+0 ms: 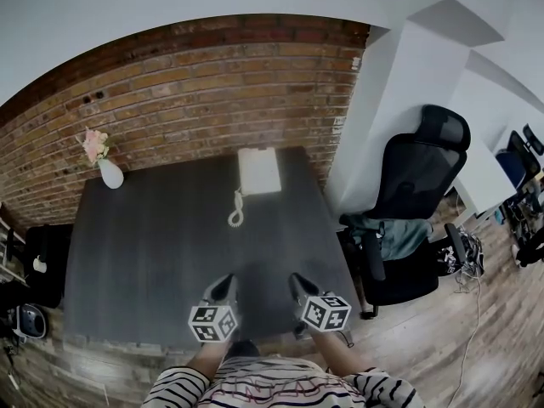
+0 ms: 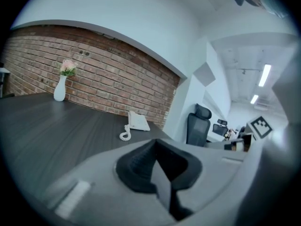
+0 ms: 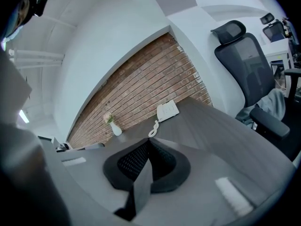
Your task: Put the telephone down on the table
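Note:
A white telephone lies at the far edge of the dark table against the brick wall, its coiled cord trailing toward me. It also shows small in the left gripper view as the telephone and in the right gripper view as the telephone. My left gripper and right gripper hover side by side over the table's near edge, both shut and empty, well short of the phone.
A white vase with pink flowers stands at the table's far left corner. A black office chair with cloth on its seat stands to the right of the table. A pale pillar rises beside the table's far right corner.

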The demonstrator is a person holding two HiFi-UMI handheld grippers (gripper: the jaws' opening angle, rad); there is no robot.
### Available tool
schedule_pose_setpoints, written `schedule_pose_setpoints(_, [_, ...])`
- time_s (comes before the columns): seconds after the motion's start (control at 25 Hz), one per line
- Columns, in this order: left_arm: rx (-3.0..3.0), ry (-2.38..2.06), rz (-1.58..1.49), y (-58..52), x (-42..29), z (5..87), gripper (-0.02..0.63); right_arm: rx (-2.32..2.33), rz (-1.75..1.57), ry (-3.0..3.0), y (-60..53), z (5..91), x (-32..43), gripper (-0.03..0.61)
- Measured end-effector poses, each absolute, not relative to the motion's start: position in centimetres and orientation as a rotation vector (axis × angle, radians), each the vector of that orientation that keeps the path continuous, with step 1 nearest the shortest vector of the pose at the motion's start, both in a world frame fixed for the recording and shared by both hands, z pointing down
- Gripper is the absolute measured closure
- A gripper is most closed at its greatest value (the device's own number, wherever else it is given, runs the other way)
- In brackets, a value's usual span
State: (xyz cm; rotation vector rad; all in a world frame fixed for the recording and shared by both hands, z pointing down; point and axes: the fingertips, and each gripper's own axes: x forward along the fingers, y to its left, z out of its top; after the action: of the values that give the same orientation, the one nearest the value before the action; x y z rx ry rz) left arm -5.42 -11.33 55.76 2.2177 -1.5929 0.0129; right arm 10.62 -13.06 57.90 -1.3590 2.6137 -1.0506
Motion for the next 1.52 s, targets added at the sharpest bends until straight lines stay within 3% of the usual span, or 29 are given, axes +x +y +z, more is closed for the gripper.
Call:
schedule_pose_setpoints(0.76, [2.195,-1.572,0.037,-2.7,-4.5,57.7,0.612,-1.386,-1.067,2.661,-5.3,59.8,12.2,0.578])
schedule_pose_setpoints(1.52, [2.191,-1.551,0.038,-1.5,-4.6,57.8,0.612,-1.39,-1.073,2.667,-4.6,59.8,11.9,0.578])
